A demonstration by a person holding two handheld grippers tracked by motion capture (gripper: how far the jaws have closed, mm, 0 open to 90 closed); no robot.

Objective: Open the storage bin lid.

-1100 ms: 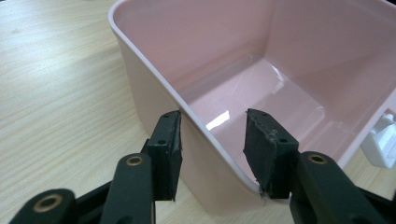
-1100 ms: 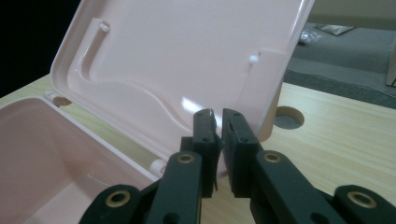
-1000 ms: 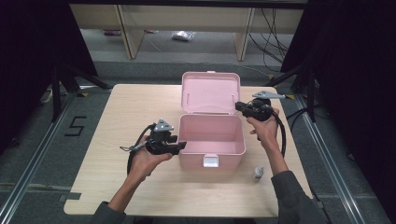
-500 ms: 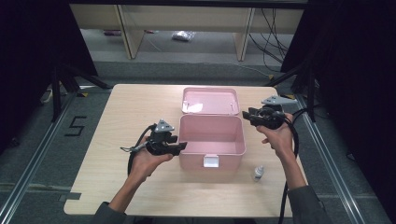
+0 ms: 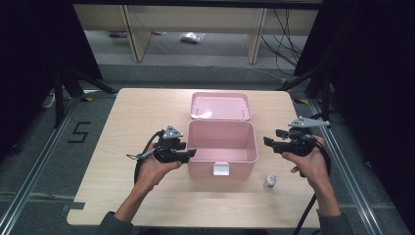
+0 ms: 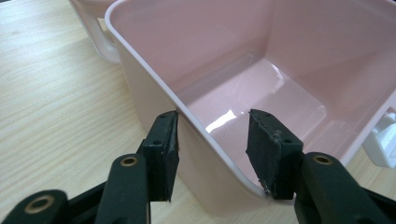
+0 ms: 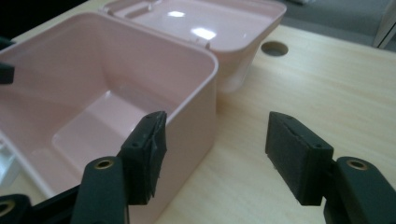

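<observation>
**A:** What do we have in front of us?

**B:** In the middle of the high view sits a pink box on a pale wooden table. Its lid is thrown fully back and lies flat just behind it, toward the top of the frame. The inside looks bare and glossy. A white latch sits on the front wall, facing the bottom of the frame.

**A:** And our two grippers?

**B:** The left gripper is at the box's left wall, left of centre. In the left gripper view its jaws stand apart and straddle that wall's rim, one pad outside and one inside, not yet pinching. The right gripper floats right of the box, clear of it, jaws wide apart and holding nothing.

**A:** How do we expect the box to handle?

**B:** We judge it light: thin moulded plastic, hollow, nothing inside. The walls look stiff enough but may flex a little at the rim, and the shiny surface could slide between the pads. The hinged lid will likely swing if we tilt the box.

**A:** Where should we hold it?

**B:** On the side wall's rim near a corner, where it is stiffest, as the left gripper is placed now.

**A:** Anything else nearby?

**B:** A small bottle stands at the lower right, near the box's front corner.
</observation>
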